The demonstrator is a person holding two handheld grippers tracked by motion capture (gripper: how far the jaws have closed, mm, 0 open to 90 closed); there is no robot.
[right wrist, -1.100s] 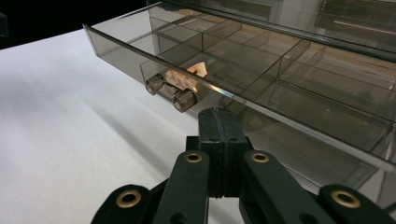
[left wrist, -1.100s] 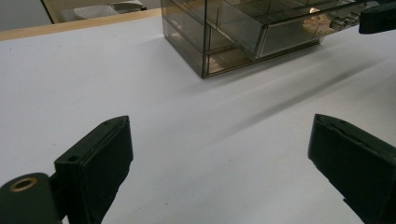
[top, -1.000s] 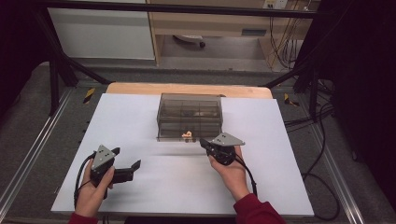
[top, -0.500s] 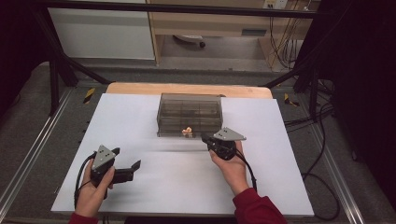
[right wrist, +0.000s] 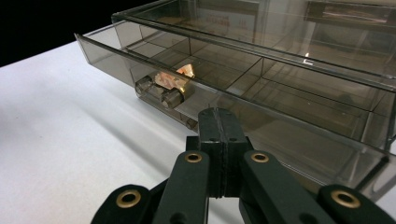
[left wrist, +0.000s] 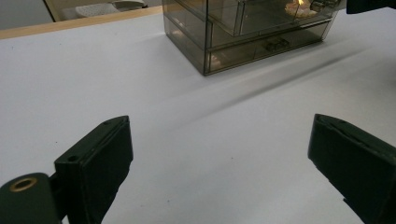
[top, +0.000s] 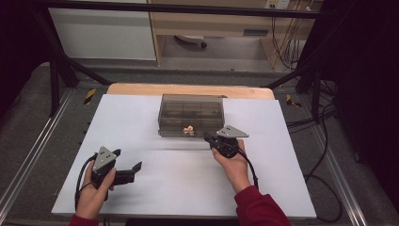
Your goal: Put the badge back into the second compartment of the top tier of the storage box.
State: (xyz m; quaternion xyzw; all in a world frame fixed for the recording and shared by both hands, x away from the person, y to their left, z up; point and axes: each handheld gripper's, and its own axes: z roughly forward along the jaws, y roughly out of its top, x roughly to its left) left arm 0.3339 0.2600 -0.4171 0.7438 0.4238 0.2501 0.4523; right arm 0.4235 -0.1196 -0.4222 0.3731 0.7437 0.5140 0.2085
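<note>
A smoked-plastic drawer organiser is approached by two hand-held grippers on a white table.

In the high view, the drawer organiser [top: 191, 114] is seen at the far middle of the white table [top: 141, 117], with the right gripper [top: 210, 138] just in front of its right front corner and the left gripper [top: 128, 165] well apart, near the front left. In the left gripper view, the jaws are spread wide over bare table, the organiser [left wrist: 247, 32] far ahead. In the right gripper view, the jaws are pressed together with nothing between them, just short of a drawer [right wrist: 224, 88] drawn slightly out; its knob [right wrist: 163, 91] lies left of the tips. The box is judged light, stiff, slippery and liable to slide; the knob seems the best hold.
</note>
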